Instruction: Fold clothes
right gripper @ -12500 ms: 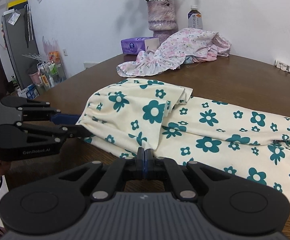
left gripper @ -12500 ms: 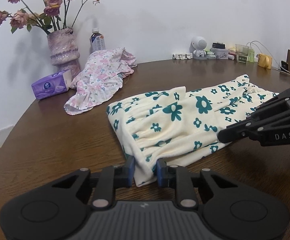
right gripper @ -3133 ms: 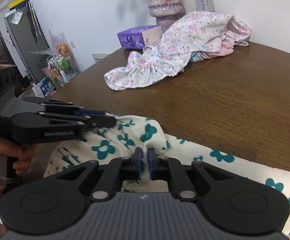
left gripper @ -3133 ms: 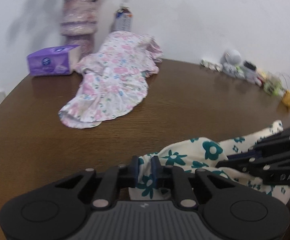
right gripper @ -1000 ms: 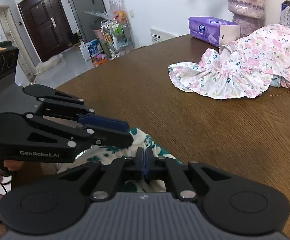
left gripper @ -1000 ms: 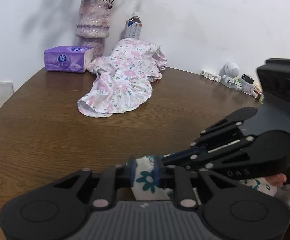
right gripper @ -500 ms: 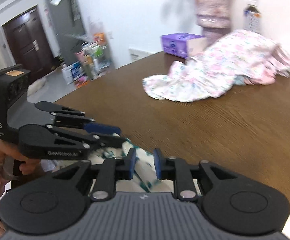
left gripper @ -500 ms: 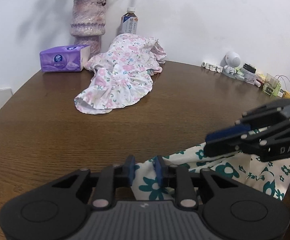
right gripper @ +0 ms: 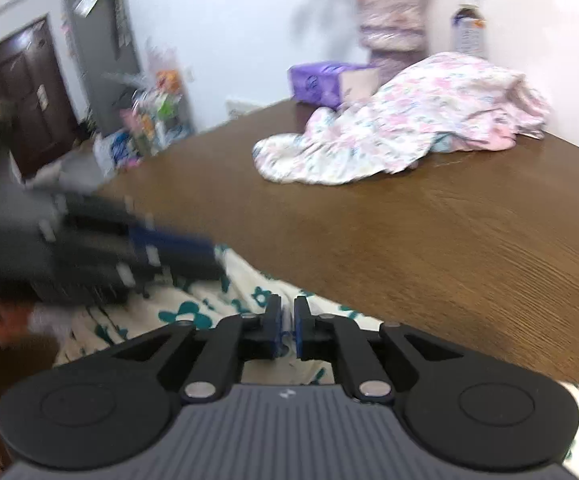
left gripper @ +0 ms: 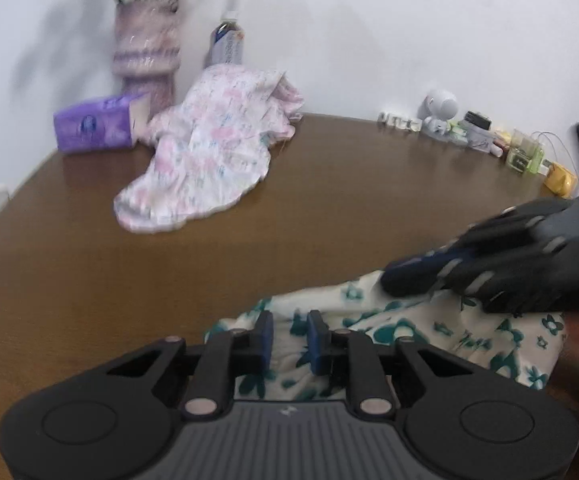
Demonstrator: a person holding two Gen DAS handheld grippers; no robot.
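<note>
no lettering can be read in either view, as motion blur smears both. the bottle [left gripper: 227,42] by the wall carries a label too blurred to make out, and the print on the purple tissue pack [left gripper: 95,124] is likewise illegible.

Both grippers, left [left gripper: 288,338] and right [right gripper: 285,328], are matte black with blue pads, silver rivets and ribbed grey housings.
</note>
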